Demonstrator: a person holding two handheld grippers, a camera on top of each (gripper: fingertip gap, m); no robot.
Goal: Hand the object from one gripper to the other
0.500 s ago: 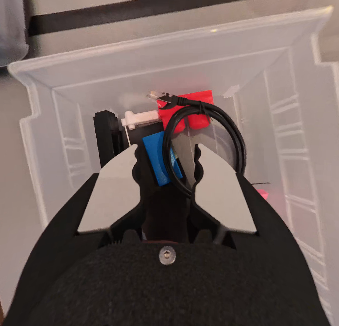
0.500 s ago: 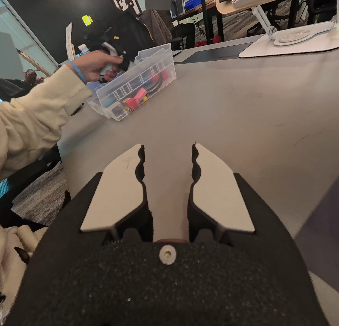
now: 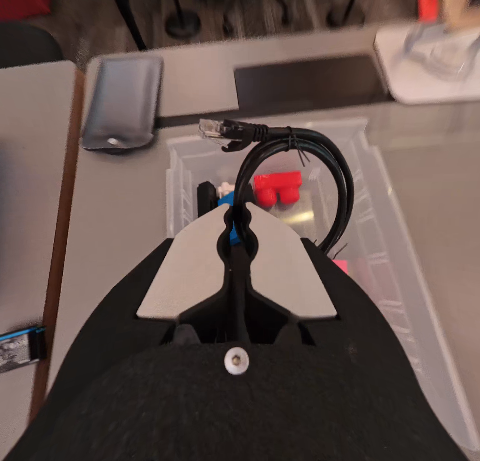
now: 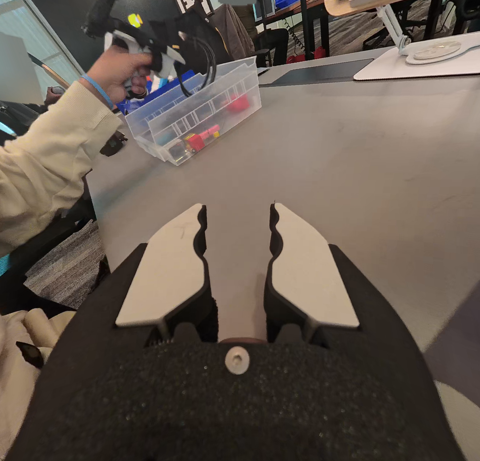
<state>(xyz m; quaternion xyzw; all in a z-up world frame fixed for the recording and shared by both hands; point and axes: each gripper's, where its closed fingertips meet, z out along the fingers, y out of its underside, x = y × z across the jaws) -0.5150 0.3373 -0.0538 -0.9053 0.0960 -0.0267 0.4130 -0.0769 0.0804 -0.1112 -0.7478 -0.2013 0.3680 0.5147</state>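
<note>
Firmly on cable (image 3: 335,162): left tongs (image 3: 237,209).

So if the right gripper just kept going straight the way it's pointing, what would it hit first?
Most likely the bare grey table. The open right gripper looks tilted down toward the tabletop with nothing between its fingers or directly ahead. The clear bin sits off to the left of that line, though depth is hard to judge.

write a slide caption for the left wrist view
Left gripper shut on a coiled black cable, lifted above the clear bin.

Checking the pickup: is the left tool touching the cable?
Touching. The left wrist view shows the left tool shut on the black cable, its loop rising from between the jaws.
</note>
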